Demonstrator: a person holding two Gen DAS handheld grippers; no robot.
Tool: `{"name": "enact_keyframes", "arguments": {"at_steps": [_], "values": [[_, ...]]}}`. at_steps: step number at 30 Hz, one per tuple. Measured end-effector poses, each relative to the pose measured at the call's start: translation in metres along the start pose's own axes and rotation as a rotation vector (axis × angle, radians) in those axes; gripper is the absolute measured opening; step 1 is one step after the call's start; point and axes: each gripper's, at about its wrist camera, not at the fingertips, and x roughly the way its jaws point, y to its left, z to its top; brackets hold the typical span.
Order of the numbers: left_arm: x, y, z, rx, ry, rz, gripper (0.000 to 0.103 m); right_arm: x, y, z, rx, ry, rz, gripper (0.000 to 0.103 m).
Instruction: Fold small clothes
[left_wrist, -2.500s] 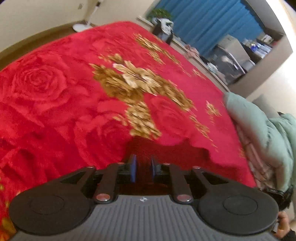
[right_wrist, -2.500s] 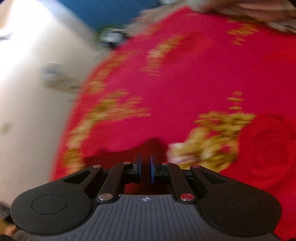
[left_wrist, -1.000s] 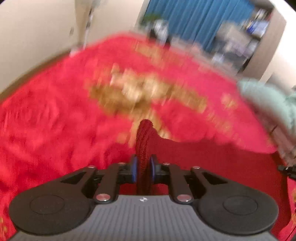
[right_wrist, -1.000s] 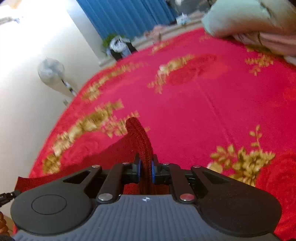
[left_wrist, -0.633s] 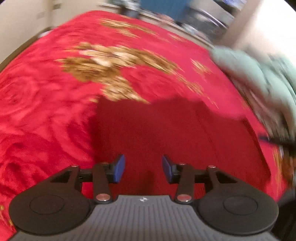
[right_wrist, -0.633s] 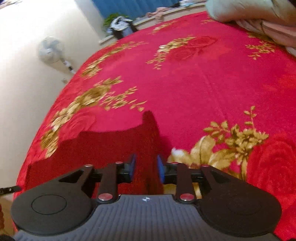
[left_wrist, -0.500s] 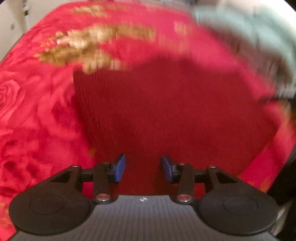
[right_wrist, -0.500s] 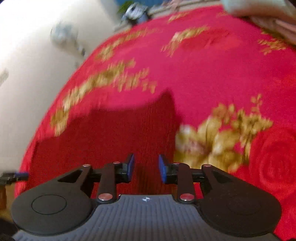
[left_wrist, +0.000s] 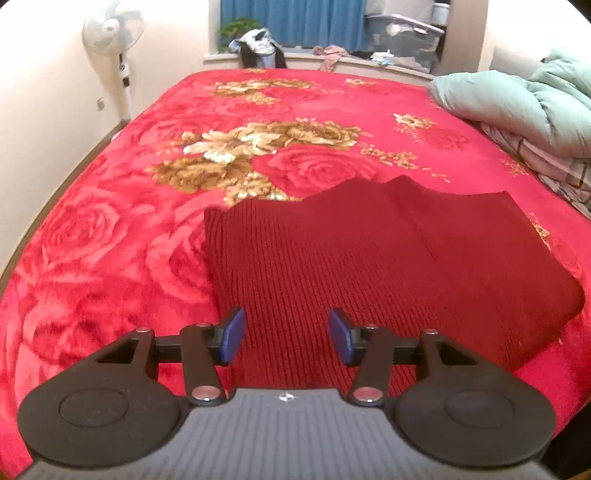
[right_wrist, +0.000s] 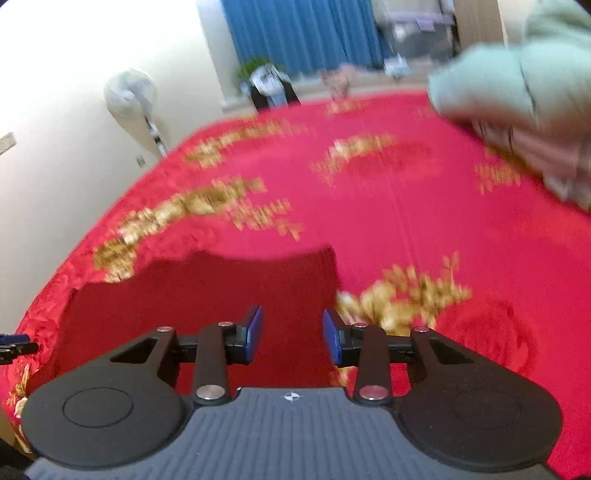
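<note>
The dark red knit garment (left_wrist: 369, 266) lies flat on the rose blanket (left_wrist: 110, 221), at twelve o'clock of both claws. The left gripper (left_wrist: 286, 336) and right gripper (right_wrist: 291, 334) have just opened, empty. One fold looks laid; next calls for regripping an edge

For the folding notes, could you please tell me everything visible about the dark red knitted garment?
The dark red knitted garment is ribbed and looks soft. It lies flat, already folded, on the red floral blanket, with a layered edge showing across its top. Nothing grips it: both tools hover above it, and the blanket alone touches it.
</note>
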Motion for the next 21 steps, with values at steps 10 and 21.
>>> {"name": "enact_keyframes", "arguments": {"at_steps": [10, 21], "values": [[-0.010, -0.003, -0.023, -0.006, -0.011, 0.035, 0.056, 0.030, 0.013, -0.013, -0.015, 0.022, -0.058, 0.038], [-0.041, -0.017, -0.066, -0.226, -0.048, -0.111, 0.059, 0.040, 0.002, -0.011, 0.030, 0.069, -0.183, 0.038]]}}
